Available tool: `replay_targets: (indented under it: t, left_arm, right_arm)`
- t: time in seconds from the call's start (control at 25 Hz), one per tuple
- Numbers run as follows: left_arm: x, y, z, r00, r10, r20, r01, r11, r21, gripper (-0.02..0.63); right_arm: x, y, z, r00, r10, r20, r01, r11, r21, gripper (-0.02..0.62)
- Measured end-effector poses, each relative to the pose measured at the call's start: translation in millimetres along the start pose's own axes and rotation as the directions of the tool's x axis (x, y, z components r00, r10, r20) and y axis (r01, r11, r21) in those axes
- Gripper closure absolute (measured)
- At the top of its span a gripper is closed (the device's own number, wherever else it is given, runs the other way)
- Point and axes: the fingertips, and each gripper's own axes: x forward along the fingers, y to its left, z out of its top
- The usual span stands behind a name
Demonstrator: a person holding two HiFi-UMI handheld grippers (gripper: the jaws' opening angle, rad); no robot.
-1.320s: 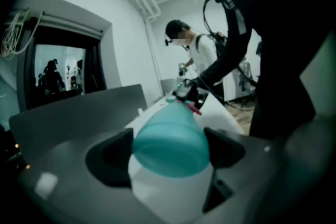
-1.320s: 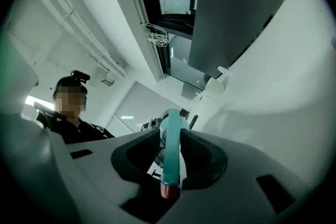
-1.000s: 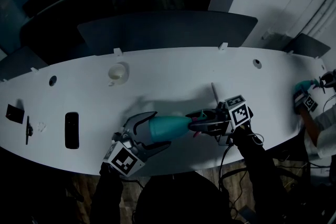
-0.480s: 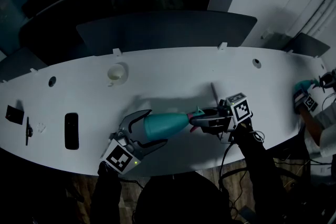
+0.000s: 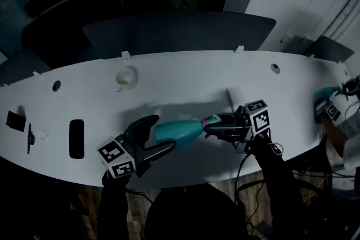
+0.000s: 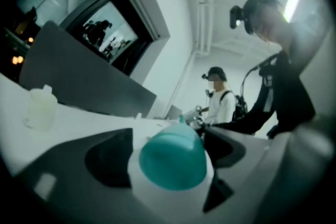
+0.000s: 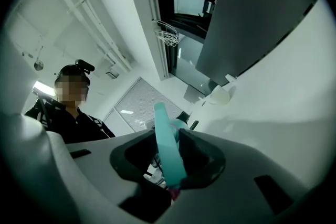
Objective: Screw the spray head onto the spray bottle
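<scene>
**Spray bottle**: teal, tapered, lying level over the near edge of the white bench. Base toward 9 o'clock, neck toward 3 o'clock. Contact with bench not determinable.

**Left tongs**: clamped on the wide base end of spray bottle. In the head view, one jaw at 12 o'clock of it and one at 6 o'clock. In the left gripper view, teal base filling the gap.

**Spray head**: teal, pink part at its lower end. At 3 o'clock of spray bottle, touching its neck. Depth of threading not determinable.

**Right tongs**: jaws just lately closing, clamped on spray head. In the right gripper view, teal trigger upright between them. Pointed toward 9 o'clock, facing left tongs.

**Thin rod**: flat on bench at 12 o'clock of right tongs, apart from them.

**Translucent jar**: upright on bench at 11 o'clock of spray bottle, well apart.

**Black slab**: flat on bench at 9 o'clock of left tongs. Smaller dark items further toward 9 o'clock.

**Second person**: white top, seen in the left gripper view beyond spray bottle.

**Dark partition**: along the far side of bench, at 12 o'clock.
</scene>
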Motion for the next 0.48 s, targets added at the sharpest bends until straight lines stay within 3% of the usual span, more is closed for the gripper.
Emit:
replay_targets:
  t: [0.16, 0.24, 0.32, 0.36, 0.4, 0.44, 0.48]
  left_arm:
    - [10, -2, -16, 0.996, -0.056, -0.069, 0.045, 0.986, -0.162, 0.178]
    - [11, -6, -20, 0.993, -0.059, -0.099, 0.048, 0.993, -0.108, 0.19]
    - [12, -10, -20, 0.991, -0.014, -0.136, 0.023, 0.997, 0.071, 0.197]
    - [13, -12, -18, 0.988, 0.02, -0.152, 0.009, 0.981, 0.191, 0.199]
    - [15, -14, -16, 0.984, 0.059, -0.166, -0.003, 0.947, 0.32, 0.201]
    - [17, -15, -13, 0.978, 0.106, -0.182, -0.013, 0.893, 0.451, 0.202]
    - [18, -15, -12, 0.967, 0.16, -0.196, -0.018, 0.816, 0.578, 0.204]
  right_arm:
    - [1, 1, 3, 1.0, -0.005, 0.019, 0.005, 1.0, -0.02, 0.462]
    - [0, 0, 3, 1.0, -0.01, 0.018, 0.011, 1.0, -0.022, 0.462]
    - [0, 0, 2, 1.0, -0.016, 0.012, 0.017, 1.0, -0.019, 0.462]
    - [-1, -1, 2, 1.0, -0.02, 0.017, 0.021, 1.0, -0.011, 0.462]
    - [-2, -2, 3, 0.999, -0.026, 0.028, 0.026, 1.0, 0.002, 0.462]
    - [-2, -3, 3, 0.999, -0.032, 0.039, 0.032, 0.999, 0.017, 0.463]
    - [-2, -4, 3, 0.998, -0.036, 0.048, 0.035, 0.999, 0.032, 0.463]
